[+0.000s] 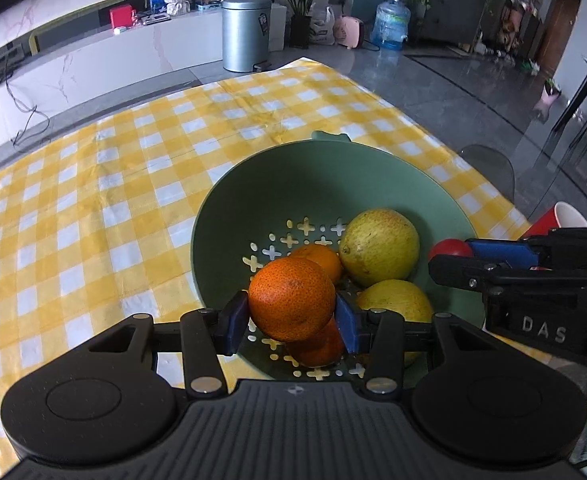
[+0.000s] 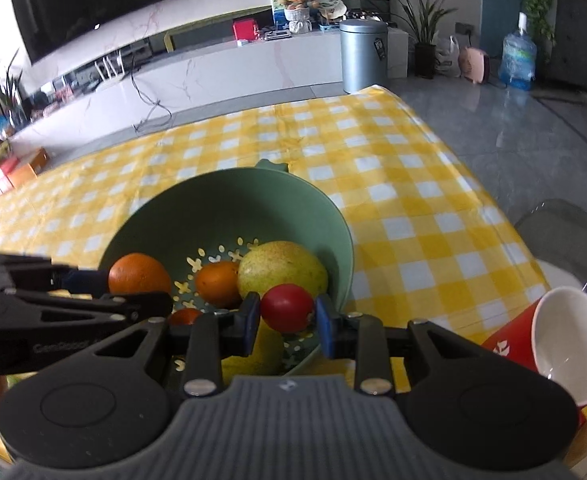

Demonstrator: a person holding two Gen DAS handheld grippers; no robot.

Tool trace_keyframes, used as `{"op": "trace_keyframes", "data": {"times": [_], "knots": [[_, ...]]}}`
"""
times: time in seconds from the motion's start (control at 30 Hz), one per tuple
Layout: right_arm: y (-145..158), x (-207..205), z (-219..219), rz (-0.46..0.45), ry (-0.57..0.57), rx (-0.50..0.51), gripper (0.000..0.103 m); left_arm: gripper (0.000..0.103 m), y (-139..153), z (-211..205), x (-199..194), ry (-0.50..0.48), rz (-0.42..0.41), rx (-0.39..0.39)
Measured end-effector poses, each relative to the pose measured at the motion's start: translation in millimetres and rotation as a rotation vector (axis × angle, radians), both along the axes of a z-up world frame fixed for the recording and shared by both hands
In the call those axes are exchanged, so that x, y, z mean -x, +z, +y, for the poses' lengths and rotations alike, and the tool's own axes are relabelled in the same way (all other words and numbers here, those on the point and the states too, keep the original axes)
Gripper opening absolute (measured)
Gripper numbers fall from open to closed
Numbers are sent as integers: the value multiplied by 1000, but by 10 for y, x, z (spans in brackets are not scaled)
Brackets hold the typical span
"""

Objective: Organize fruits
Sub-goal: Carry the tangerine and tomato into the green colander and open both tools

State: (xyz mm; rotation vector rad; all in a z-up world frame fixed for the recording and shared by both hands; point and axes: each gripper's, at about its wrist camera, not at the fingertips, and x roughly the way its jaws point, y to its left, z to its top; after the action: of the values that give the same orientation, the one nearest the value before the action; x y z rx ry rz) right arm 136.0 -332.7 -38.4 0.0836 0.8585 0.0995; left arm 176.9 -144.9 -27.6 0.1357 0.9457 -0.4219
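Note:
A green colander bowl (image 1: 253,200) (image 2: 165,216) stands on the yellow checked cloth. Inside lie two yellow-green pears (image 1: 379,246) (image 1: 397,300) and small oranges (image 1: 319,260) (image 1: 317,350). My left gripper (image 1: 292,312) is shut on an orange (image 1: 291,298) just above the bowl's near side; in the right wrist view that orange (image 2: 139,274) shows at the left. My right gripper (image 2: 287,312) is shut on a small red fruit (image 2: 287,307) over the bowl's right rim; in the left wrist view the red fruit (image 1: 449,249) peeks out beside the blue pads.
A red cup with a white inside (image 2: 565,344) (image 1: 561,220) lies on its side at the table's right edge. The checked tablecloth (image 1: 93,208) stretches left and beyond the bowl. A metal bin (image 1: 245,34) and a water bottle (image 1: 391,20) stand on the floor past the table.

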Motion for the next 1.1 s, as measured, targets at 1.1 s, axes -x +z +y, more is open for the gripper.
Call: {"op": "trace_keyframes", "data": {"times": [1.1], "knots": [[-1,17,-60,11,36,-101,46,68,131,-14,116,-2,-51,-54]]}}
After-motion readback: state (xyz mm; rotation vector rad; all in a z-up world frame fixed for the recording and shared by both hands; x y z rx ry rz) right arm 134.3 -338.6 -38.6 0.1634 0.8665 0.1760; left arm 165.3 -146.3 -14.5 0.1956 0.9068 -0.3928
